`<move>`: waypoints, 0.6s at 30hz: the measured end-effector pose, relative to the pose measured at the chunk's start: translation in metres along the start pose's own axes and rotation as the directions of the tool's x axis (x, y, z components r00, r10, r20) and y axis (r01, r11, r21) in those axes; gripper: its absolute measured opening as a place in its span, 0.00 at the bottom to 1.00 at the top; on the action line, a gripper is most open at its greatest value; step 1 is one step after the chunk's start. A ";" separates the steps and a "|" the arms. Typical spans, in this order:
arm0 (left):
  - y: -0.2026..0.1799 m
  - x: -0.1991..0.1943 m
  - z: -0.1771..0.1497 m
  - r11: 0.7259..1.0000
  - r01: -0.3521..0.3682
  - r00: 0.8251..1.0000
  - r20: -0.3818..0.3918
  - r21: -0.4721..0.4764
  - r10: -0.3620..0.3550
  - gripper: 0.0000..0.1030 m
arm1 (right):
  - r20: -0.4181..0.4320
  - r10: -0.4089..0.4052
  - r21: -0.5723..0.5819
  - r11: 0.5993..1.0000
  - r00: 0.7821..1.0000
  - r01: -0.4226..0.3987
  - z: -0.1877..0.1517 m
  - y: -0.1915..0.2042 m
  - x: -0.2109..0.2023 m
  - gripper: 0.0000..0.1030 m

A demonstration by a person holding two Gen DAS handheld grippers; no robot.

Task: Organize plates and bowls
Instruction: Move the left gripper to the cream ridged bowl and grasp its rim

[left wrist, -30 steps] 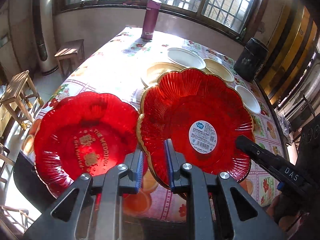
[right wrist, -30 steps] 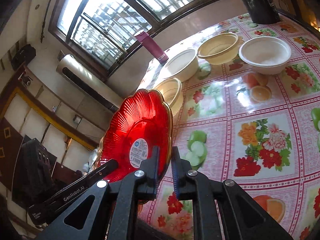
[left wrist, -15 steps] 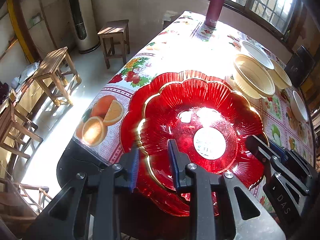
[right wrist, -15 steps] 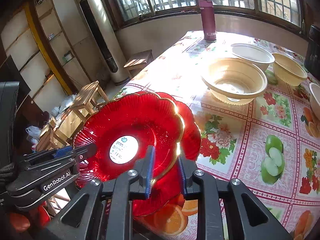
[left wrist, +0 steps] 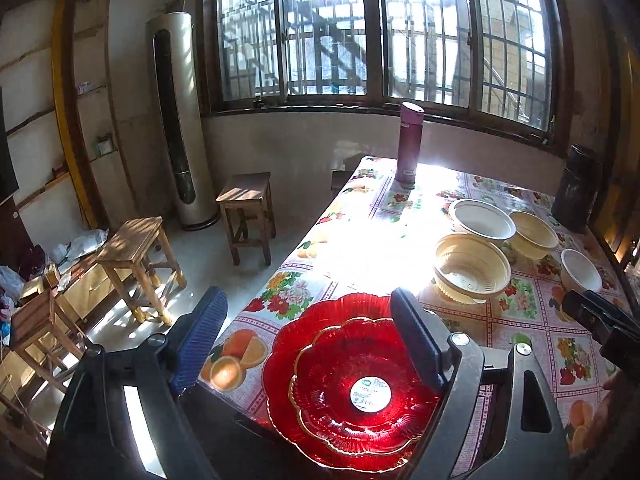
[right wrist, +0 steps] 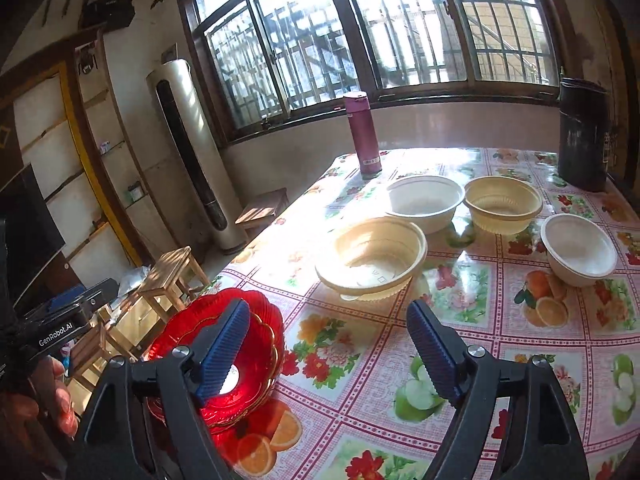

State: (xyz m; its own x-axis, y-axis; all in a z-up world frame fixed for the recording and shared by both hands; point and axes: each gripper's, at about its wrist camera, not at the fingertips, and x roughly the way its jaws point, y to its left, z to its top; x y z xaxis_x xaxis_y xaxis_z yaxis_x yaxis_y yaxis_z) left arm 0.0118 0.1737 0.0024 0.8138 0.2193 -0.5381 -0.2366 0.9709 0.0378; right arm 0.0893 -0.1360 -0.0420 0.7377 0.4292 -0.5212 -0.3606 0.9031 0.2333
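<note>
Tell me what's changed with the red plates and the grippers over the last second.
The gold-rimmed red plate, held up by both grippers a second ago, now lies nested on the other red plate near the table's corner. The left gripper and right gripper have just opened, let go and pulled back, nothing between their jaws. The four bowls and the purple flask stayed put.

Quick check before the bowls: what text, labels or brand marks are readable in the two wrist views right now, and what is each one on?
"GenRobot.AI": white lettering on the side of the left gripper, seen from the right wrist view.
Round white sticker in the middle of the top red plate: printed lines, too small to read.
Label on the purple flask: unreadable.
Embossed marks in the near cream bowl: unreadable.
</note>
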 end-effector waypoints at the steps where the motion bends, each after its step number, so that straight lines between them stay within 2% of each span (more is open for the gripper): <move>1: -0.007 0.002 0.006 0.999 0.029 0.999 -0.020 0.025 -0.028 0.83 | 0.001 0.010 0.026 1.000 1.000 -0.010 0.005 -0.012 -0.002 0.83; 5: -0.029 0.022 0.030 0.985 0.158 0.979 -0.141 0.071 -0.147 0.83 | -0.016 0.052 0.122 0.991 0.999 -0.049 0.024 -0.054 -0.002 0.84; 8: -0.043 0.039 0.050 0.973 0.210 0.961 -0.204 0.091 -0.188 0.83 | -0.021 0.072 0.178 0.982 0.997 -0.067 0.038 -0.078 0.003 0.84; 11: -0.057 0.057 0.071 0.962 0.262 0.935 -0.268 0.081 -0.232 0.83 | -0.044 0.145 0.240 0.962 0.989 -0.130 0.049 -0.098 0.017 0.84; 13: -0.066 0.071 0.084 0.942 0.329 0.898 -0.330 0.067 -0.290 0.83 | -0.057 0.190 0.299 0.940 0.980 -0.165 0.055 -0.109 0.032 0.84; 16: -0.077 0.098 0.093 0.940 0.337 0.868 -0.405 0.052 -0.288 0.83 | -0.058 0.238 0.355 0.913 0.969 -0.203 0.062 -0.117 0.054 0.84; 18: -0.083 0.120 0.095 0.936 0.350 0.835 -0.465 0.035 -0.295 0.83 | -0.048 0.269 0.393 0.891 0.962 -0.229 0.064 -0.121 0.068 0.84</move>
State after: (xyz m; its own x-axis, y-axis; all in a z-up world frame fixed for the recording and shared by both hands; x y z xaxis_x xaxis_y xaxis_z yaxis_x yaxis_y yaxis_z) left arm 0.1802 0.1283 0.0148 0.5023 -0.1481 -0.8519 0.0825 0.9889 -0.1232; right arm 0.2197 -0.2152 -0.0534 0.5852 0.6546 -0.4785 -0.2658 0.7124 0.6495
